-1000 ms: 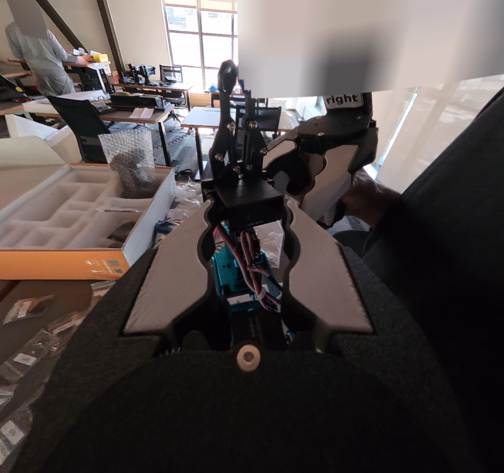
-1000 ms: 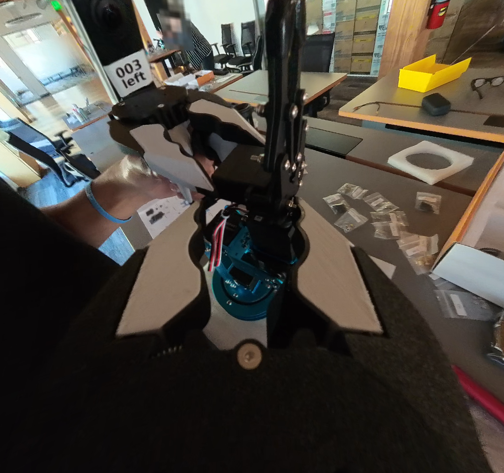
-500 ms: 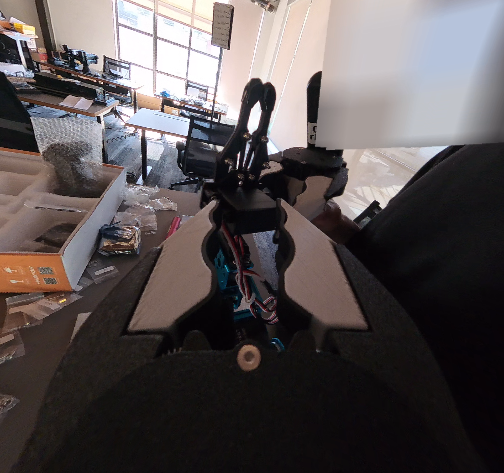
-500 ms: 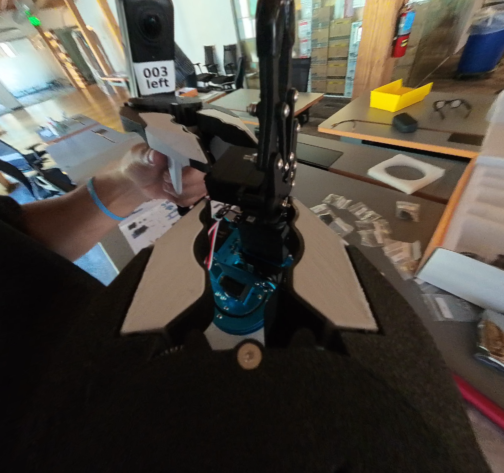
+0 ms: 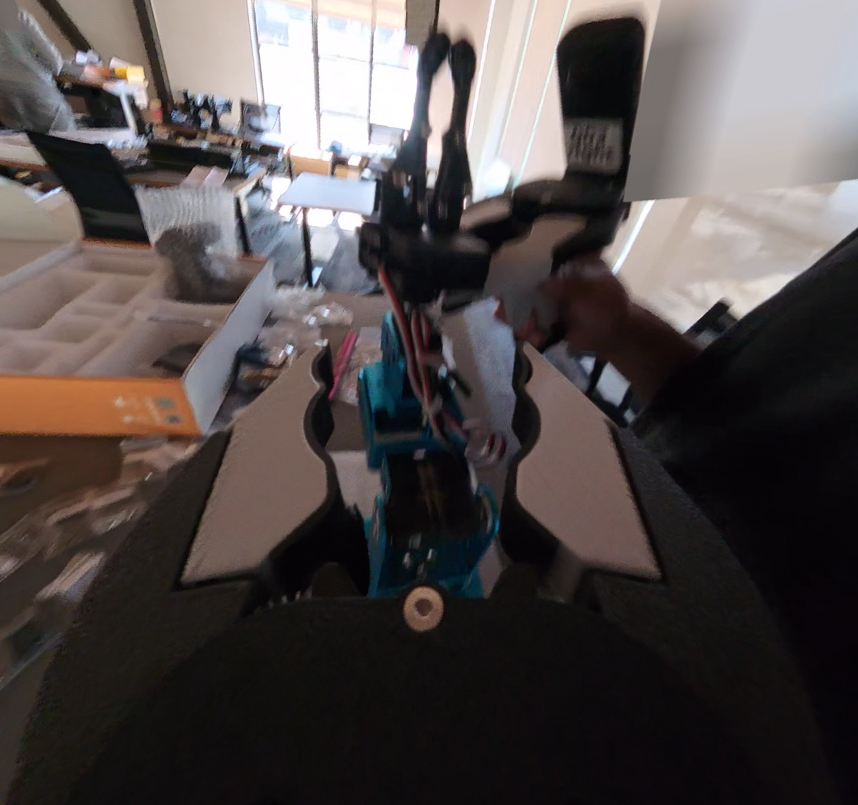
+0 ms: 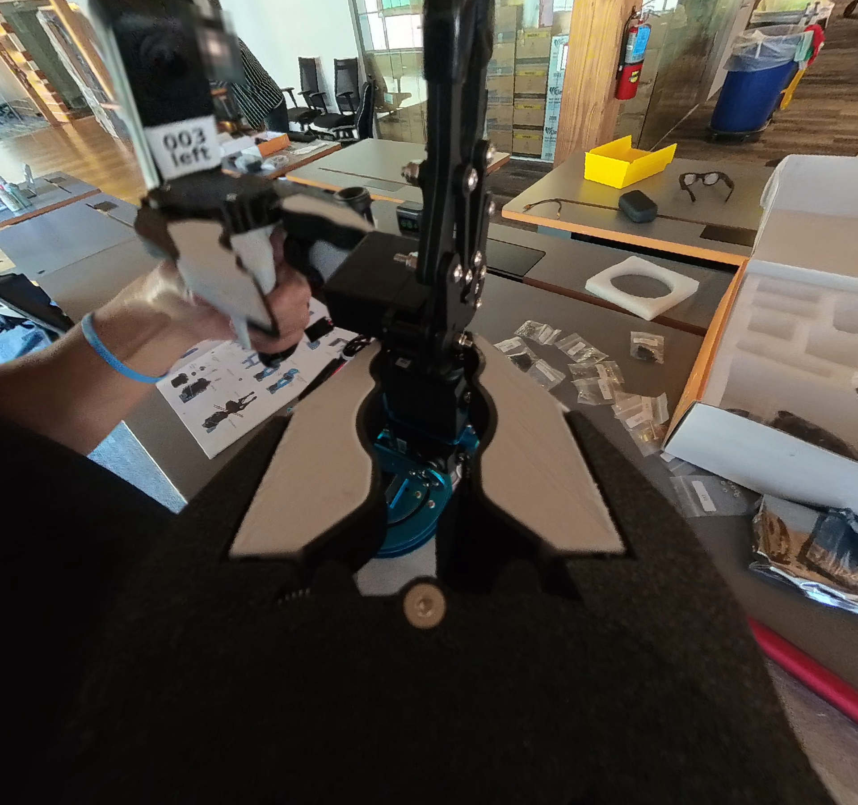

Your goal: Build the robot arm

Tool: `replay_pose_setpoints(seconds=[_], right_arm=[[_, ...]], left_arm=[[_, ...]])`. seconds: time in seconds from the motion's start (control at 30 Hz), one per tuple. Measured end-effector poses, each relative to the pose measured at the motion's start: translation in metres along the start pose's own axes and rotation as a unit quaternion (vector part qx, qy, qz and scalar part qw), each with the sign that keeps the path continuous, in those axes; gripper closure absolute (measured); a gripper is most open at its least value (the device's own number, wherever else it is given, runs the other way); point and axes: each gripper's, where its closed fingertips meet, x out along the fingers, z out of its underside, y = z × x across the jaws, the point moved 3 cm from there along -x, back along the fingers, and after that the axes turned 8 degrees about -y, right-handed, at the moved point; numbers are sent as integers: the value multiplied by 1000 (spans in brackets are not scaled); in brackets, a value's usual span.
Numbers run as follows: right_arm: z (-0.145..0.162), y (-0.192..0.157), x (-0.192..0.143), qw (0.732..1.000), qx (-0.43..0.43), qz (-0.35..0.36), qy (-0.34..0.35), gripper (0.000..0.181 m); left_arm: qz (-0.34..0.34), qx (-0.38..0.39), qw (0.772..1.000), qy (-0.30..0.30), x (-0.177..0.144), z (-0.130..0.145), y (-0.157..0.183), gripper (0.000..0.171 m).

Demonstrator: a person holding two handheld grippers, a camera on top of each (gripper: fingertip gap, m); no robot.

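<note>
A small robot arm with a blue metal base (image 6: 408, 504) and a black claw (image 6: 452, 179) stands upright over the dark table. My right gripper (image 6: 425, 351) is shut on its black lower body just above the blue base. In the blurred left wrist view, my left gripper (image 5: 425, 355) is open, with its fingers on either side of the arm's blue part (image 5: 399, 416) and a gap on the left. The claw (image 5: 441, 132) rises beyond it. Each view shows the other gripper held in a hand by the arm's black block: the right one (image 5: 510, 248) and the left one (image 6: 315, 244).
An orange and white box (image 5: 139, 402) with a foam insert lies left of the arm; it also shows in the right wrist view (image 6: 766, 457). Small bags of parts (image 6: 594, 378), an instruction sheet (image 6: 223, 392), a white foam ring (image 6: 640, 286), a foil bag (image 6: 808, 550) and a red rod (image 6: 808, 680) lie on the table. The left gripper's tips are roughly 5 cm from the right gripper's. My right gripper's tips are some 35 cm from the red rod (image 6: 808, 680).
My left gripper's fingers have spread apart off the robot arm and that view is blurred by motion. My right gripper keeps its hold on the arm.
</note>
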Motion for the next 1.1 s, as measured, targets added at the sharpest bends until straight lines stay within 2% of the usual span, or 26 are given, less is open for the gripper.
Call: replay_pose_setpoints(seconds=[0.1, 0.27, 0.37, 0.6, 0.83, 0.97, 1.1], right_arm=[[0, 1, -1, 1000, 23, -1, 0, 152], [1, 5, -2, 997, 72, -7, 16, 153], [2, 10, -2, 993, 116, -21, 23, 154], [6, 25, -6, 972, 220, -67, 54, 155], [20, 47, -8, 918, 355, -142, 103, 156], [28, 53, -9, 895, 393, -168, 131, 156], [32, 55, -10, 887, 400, -174, 155, 156]], left_arm=[[-60, 32, 994, -84, 4, 45, -3, 78], [-66, 12, 992, -104, 18, 77, 2, 86], [-90, 32, 987, -127, 25, 90, -1, 91], [-106, 43, 986, -122, 23, 95, -2, 91], [-107, 41, 986, -120, 21, 96, -3, 91], [-106, 42, 986, -122, 21, 96, -2, 91], [-105, 42, 983, -145, 21, 97, -1, 91]])
